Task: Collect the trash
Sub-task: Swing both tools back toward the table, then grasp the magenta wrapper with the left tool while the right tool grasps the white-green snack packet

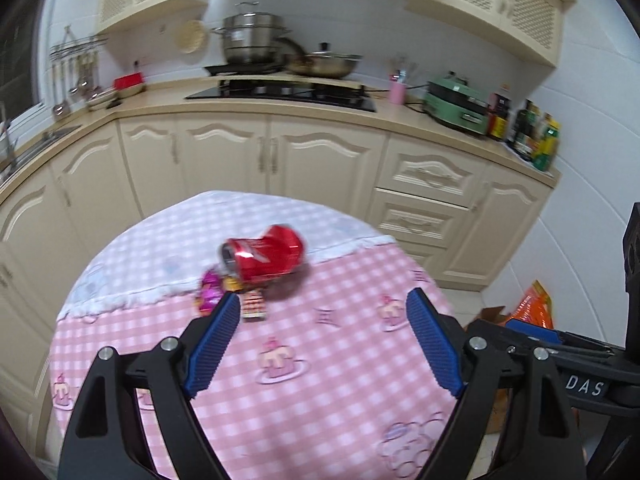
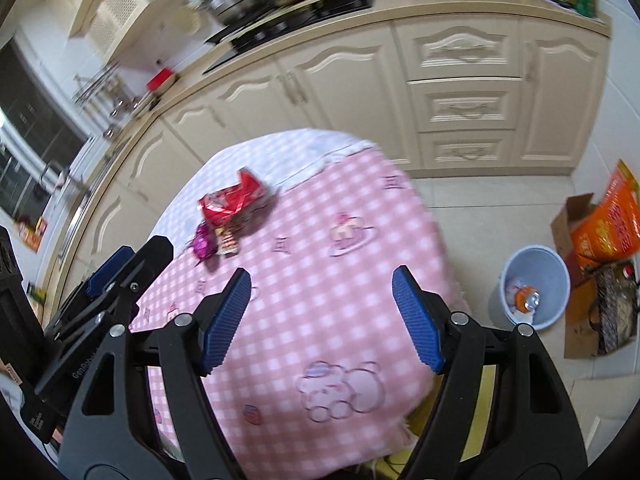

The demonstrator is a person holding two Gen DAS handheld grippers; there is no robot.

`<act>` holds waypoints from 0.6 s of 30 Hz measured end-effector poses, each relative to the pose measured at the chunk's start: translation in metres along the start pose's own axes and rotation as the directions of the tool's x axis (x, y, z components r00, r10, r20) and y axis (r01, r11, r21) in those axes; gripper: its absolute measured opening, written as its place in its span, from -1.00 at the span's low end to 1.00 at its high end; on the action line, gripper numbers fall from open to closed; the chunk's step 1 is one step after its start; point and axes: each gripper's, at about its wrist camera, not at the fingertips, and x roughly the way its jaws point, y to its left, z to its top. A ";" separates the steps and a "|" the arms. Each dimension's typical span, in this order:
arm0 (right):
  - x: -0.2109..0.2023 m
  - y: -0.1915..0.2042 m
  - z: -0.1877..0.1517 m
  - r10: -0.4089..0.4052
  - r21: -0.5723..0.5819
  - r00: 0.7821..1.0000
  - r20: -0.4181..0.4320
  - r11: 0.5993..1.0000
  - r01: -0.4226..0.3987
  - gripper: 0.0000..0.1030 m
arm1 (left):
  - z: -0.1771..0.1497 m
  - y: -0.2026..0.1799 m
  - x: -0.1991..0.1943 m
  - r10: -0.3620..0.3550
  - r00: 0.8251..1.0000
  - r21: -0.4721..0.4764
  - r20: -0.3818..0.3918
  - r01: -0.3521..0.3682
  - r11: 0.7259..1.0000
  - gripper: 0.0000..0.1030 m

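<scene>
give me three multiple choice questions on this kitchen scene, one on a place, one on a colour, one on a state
1. Where does the crushed can lie?
A. on the floor
B. on the table
C. in the sink

2. What colour is the bin on the floor?
A. pale blue
B. black
C. yellow

3. How do the jaws of the left hand-held gripper stand?
A. shut on the can
B. shut on a wrapper
C. open, holding nothing

Answers:
1 B, the can rests on the pink checked cloth beside the small wrappers.
2 A, the right wrist view shows a pale blue bin with some trash in it.
3 C, its blue pads are wide apart with only cloth between them.
</scene>
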 end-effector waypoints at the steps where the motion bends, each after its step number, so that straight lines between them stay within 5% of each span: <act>1: 0.007 0.008 0.001 0.007 -0.013 1.000 -0.011 1.000 -0.007 0.41 | 0.000 0.009 0.001 0.010 1.000 -0.012 -0.002 -0.010 1.000 0.62; 18: 0.146 0.099 0.020 0.028 -0.128 0.969 -0.245 0.990 -0.061 0.41 | -0.011 0.149 0.049 0.151 0.980 -0.212 -0.127 -0.176 0.961 0.62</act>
